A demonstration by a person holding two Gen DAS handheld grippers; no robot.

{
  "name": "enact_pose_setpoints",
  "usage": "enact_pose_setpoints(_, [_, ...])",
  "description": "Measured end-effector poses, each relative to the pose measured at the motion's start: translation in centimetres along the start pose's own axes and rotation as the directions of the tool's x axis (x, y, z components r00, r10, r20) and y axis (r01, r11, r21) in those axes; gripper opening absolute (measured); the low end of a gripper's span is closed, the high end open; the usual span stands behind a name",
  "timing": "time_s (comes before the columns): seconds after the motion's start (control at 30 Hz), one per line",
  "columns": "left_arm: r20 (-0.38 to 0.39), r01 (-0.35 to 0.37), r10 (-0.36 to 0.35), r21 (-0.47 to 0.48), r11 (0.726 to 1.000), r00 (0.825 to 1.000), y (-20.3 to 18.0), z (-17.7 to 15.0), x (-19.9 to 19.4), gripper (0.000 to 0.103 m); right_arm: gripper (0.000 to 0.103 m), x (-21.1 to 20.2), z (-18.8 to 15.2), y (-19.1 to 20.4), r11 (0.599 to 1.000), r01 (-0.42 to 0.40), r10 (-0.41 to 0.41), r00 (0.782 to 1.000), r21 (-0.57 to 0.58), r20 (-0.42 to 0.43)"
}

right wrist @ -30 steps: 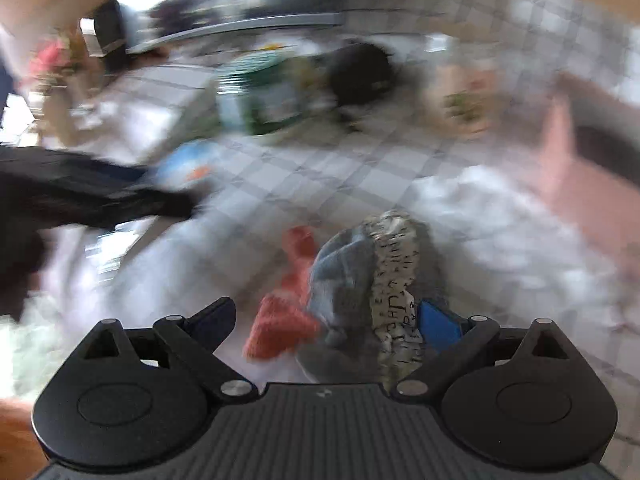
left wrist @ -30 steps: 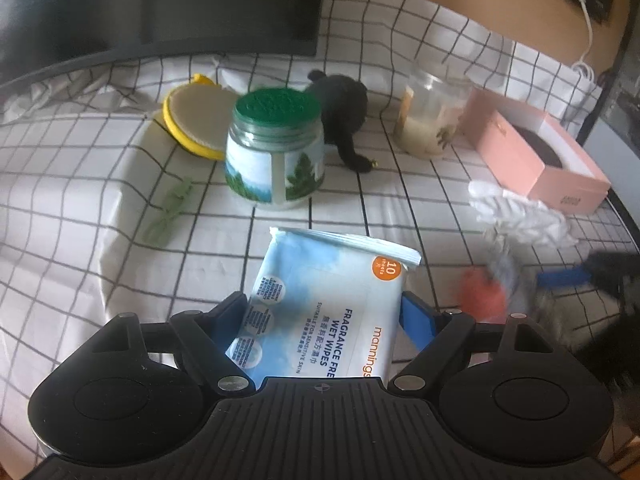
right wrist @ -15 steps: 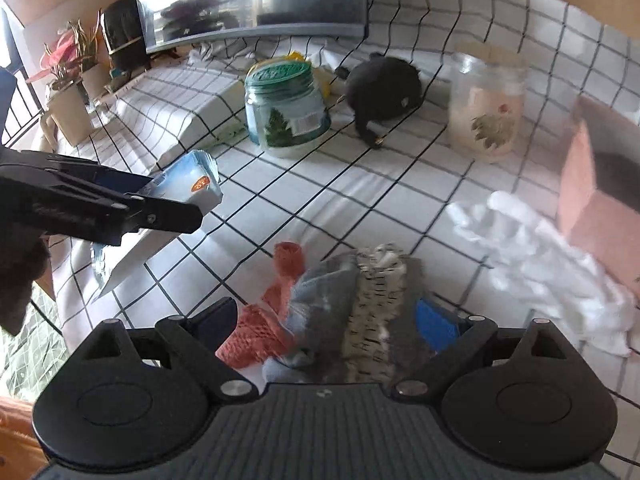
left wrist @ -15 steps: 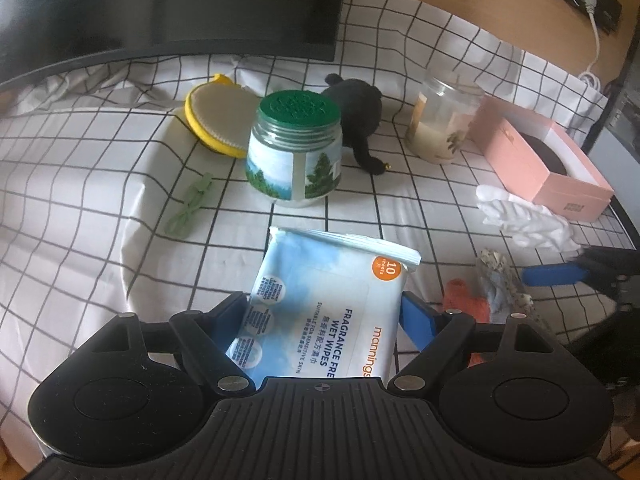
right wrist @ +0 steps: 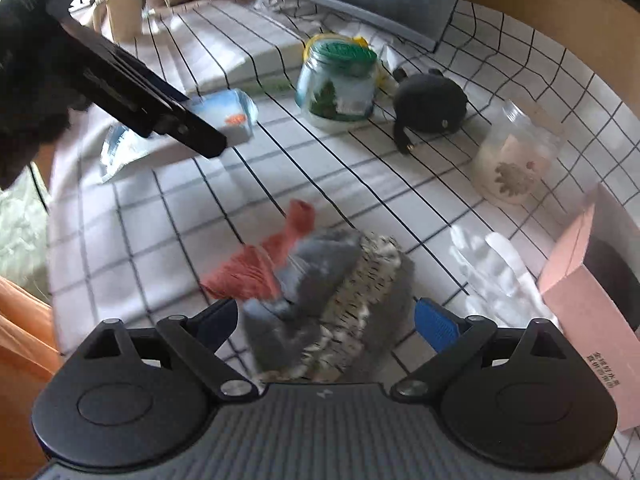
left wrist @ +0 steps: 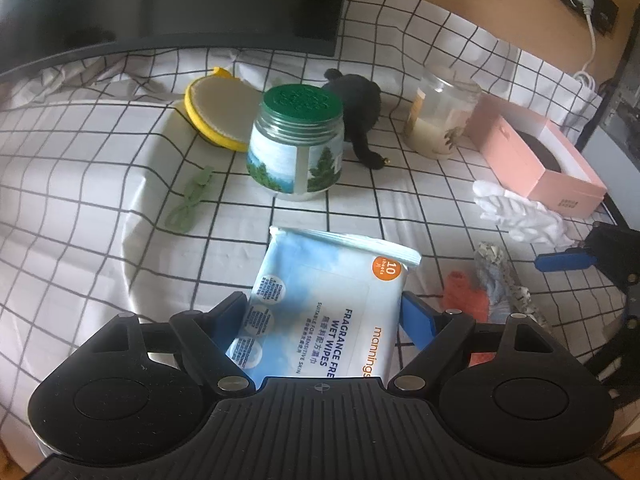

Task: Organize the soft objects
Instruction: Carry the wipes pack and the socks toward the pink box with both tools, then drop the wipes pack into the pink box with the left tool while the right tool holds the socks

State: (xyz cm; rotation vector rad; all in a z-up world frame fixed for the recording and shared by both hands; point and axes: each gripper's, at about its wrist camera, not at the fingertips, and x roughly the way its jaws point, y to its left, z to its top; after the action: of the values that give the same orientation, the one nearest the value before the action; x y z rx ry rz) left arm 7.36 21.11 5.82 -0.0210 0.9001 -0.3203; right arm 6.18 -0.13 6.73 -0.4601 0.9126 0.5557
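Note:
My left gripper is shut on a blue wet wipes pack and holds it above the checked cloth; it also shows in the right wrist view. My right gripper stands around a grey and patterned soft bundle with an orange-red knitted piece beside it; the jaws look spread, and contact with the bundle is unclear. The bundle also shows in the left wrist view. White gloves lie to the right. A black plush toy sits behind.
A green-lidded jar, a yellow round pad, a glass jar, a pink open box and a green clip lie on the cloth. A dark monitor stands at the back.
My right gripper swung and settled over the grey bundle, now viewed from higher and farther right. My left gripper drew back a little with the wipes pack.

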Motion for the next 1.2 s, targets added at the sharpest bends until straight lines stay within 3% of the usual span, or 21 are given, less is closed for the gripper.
enact_pose_setpoints(0.4, [-0.027,-0.03,0.03,0.016,0.999,0.999,-0.4,-0.4,-0.4,0.087,0.096,5.1,3.7,-0.4,0.999,0.011,-0.014,0.996,0.033,0.083])
enact_pose_setpoints(0.57, [-0.039,-0.048,0.048,0.008,0.999,0.998,-0.2,-0.9,-0.8,0.087,0.095,6.6,4.9,-2.2,0.996,-0.057,0.052,0.996,0.075,0.073])
enact_pose_setpoints(0.63, [-0.046,-0.05,0.05,0.009,0.999,0.998,-0.2,-1.0,-0.9,0.087,0.082,6.8,5.1,-3.2,0.984,-0.099,0.089,0.994,0.15,0.067])
enact_pose_setpoints(0.7, [-0.052,-0.047,0.047,0.009,0.999,0.998,-0.2,-1.1,-1.0,0.087,0.048,6.2,5.2,-3.3,0.982,-0.086,0.076,0.995,0.168,0.066])
enact_pose_setpoints(0.8, [-0.062,-0.034,0.034,0.014,0.999,0.997,-0.5,-1.0,-0.7,0.087,0.028,4.8,4.9,-3.2,0.977,-0.093,0.085,0.995,0.191,0.05])
enact_pose_setpoints(0.93, [-0.075,0.027,-0.023,0.051,0.998,0.997,-2.1,-0.5,0.0,0.087,0.026,0.7,3.4,-3.3,0.969,-0.085,0.074,0.996,0.232,0.056])
enact_pose_setpoints(1.03, [-0.107,0.113,-0.1,0.123,0.986,0.989,-4.7,0.0,0.8,0.087,0.026,-2.2,1.7,-3.9,0.959,-0.036,0.023,0.998,0.28,0.052])
enact_pose_setpoints(1.2, [-0.179,0.285,-0.244,0.264,0.921,0.953,-10.7,1.2,2.2,0.087,0.026,-6.6,-2.3,-6.2,0.909,0.149,-0.158,0.987,0.388,-0.01])
